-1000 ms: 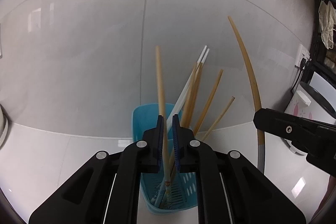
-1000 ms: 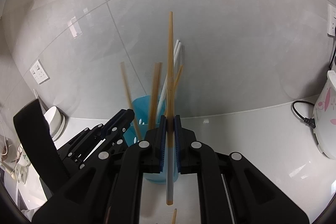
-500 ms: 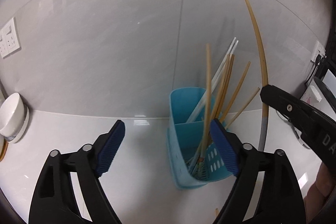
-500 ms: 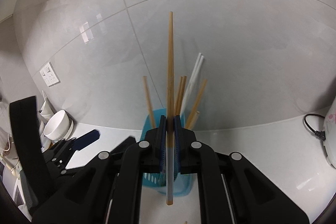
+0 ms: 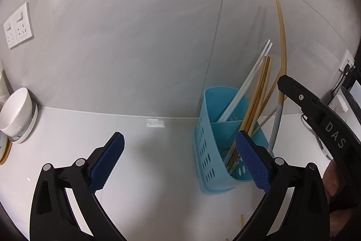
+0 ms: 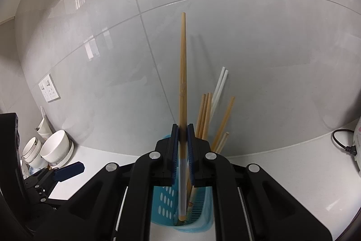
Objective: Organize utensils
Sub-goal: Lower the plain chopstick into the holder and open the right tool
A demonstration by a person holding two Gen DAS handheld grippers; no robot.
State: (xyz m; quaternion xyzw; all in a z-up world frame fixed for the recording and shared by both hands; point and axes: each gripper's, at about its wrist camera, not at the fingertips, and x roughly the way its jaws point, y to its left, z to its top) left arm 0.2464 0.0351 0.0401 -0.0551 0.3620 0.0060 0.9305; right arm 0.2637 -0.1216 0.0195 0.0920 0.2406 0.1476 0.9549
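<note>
Since the earlier frames the left gripper (image 5: 179, 163) has let go of its chopstick, spread wide and drawn back to the left of the holder; the right gripper (image 6: 183, 150) has carried its chopstick in over the holder's mouth.

Largest first: white counter (image 5: 146, 173) against a tiled wall, a white bowl (image 5: 17, 113) well off to the left.

Blue utensil holder (image 5: 208, 150) — perforated, divided into compartments — stands just beside the left gripper's right finger. It holds several bamboo chopsticks (image 5: 259, 92) and a white pair (image 5: 246, 80), all leaning right.

Right gripper: jaws closed on one long bamboo chopstick (image 6: 182, 83) with a pale grey lower section. Long axis near vertical, lower tip pointing down.

Key relation — in the right wrist view the held chopstick's tip overlaps the holder's opening, roughly on the fingers' centreline. Whether the tip is already below the rim, and over which compartment, I cannot tell.

Judgement: the right arm is the working one; the next move looks like a straight lowering, then release. The leaning sticks could deflect the tip.

Smallest: one stray chopstick end (image 5: 242, 220) lies on the counter in front of the holder, nearer the left gripper.
</note>
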